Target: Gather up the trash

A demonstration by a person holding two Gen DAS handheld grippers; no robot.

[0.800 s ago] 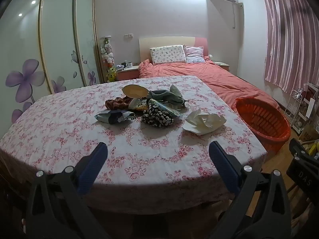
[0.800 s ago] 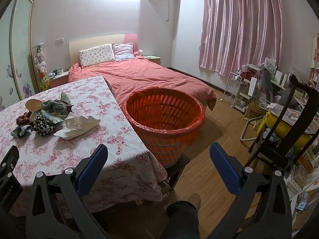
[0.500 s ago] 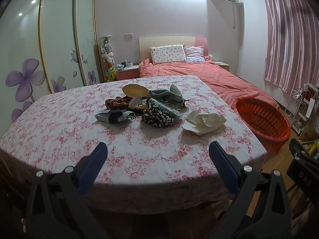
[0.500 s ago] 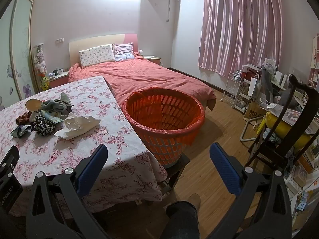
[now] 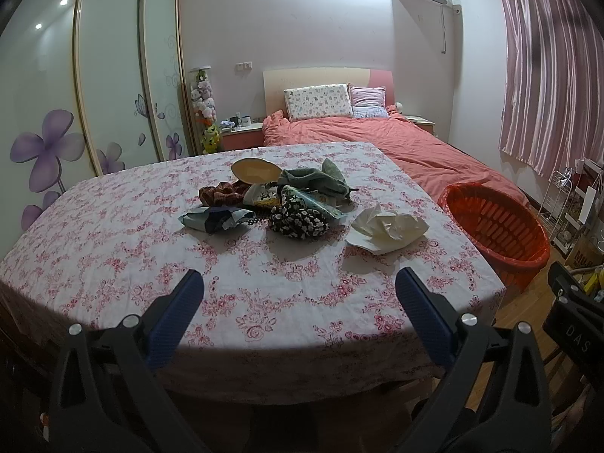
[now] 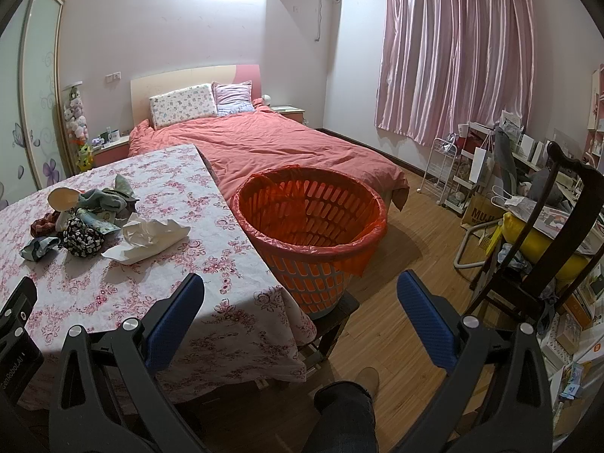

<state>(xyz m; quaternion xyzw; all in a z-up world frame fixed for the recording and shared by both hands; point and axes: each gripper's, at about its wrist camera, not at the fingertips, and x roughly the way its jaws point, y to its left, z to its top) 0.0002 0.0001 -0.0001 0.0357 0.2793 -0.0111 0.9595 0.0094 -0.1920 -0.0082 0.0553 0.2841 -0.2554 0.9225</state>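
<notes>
A pile of trash [image 5: 279,196] lies mid-table on the floral tablecloth [image 5: 113,234]: wrappers, a black-and-white patterned bag [image 5: 298,221], a tan disc [image 5: 256,171]. A crumpled white paper [image 5: 389,228] sits to its right, also in the right wrist view as white paper [image 6: 147,236]. An orange basket [image 6: 313,226] lined with a red bag stands on a stool beside the table's right edge. My left gripper [image 5: 298,283] hangs open over the table's near edge, well short of the trash. My right gripper [image 6: 300,283] is open above the table corner and basket, holding nothing.
A bed [image 6: 283,147] with a coral quilt lies behind the table and basket. A dark wooden chair [image 6: 558,234], a wire rack [image 6: 449,177] and cluttered shelves fill the right side. A person's leg and shoe [image 6: 362,381] show on the wood floor.
</notes>
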